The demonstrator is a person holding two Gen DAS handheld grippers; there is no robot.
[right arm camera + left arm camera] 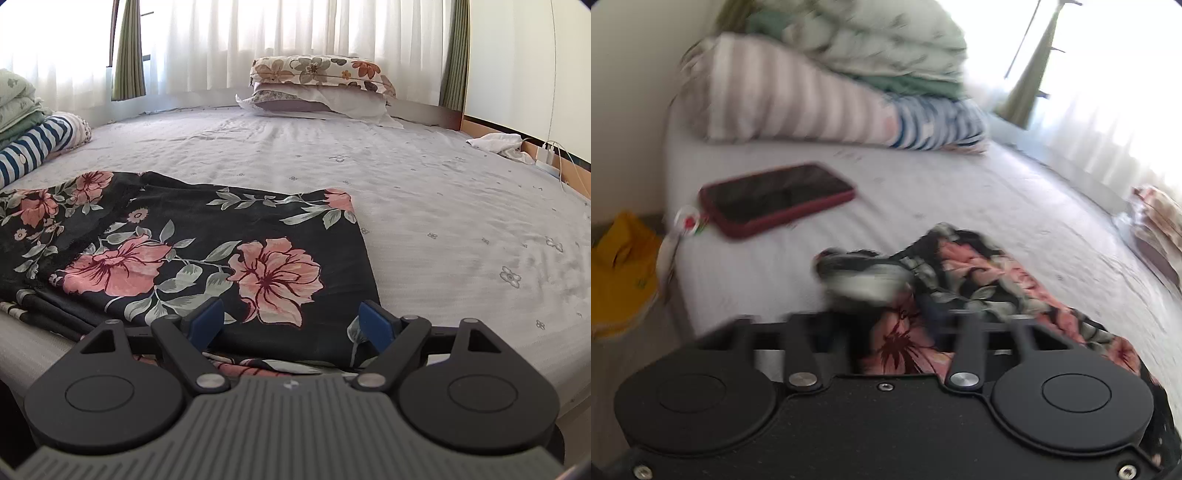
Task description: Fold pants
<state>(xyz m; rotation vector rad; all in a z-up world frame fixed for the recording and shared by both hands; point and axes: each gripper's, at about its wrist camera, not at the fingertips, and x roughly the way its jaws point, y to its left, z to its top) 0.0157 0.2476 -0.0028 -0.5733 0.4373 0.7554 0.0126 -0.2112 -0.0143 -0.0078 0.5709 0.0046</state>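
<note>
The pants (192, 251) are black with pink flowers and lie spread on the bed near its front edge. In the left wrist view the pants (964, 280) are bunched and lifted, and the view is blurred. My left gripper (886, 325) is buried in the cloth; its fingertips are hidden, and it looks shut on the fabric. My right gripper (293, 325) is open, its blue fingertips (207, 319) standing either side of the pants' near edge, just above the cloth.
A dark red phone (775, 197) lies on the sheet (443, 206) to the left. Folded bedding (827, 85) is stacked at the far left, pillows (317, 85) by the curtains. A yellow bag (620, 273) sits off the bed. A white cloth and charger (517, 147) lie at right.
</note>
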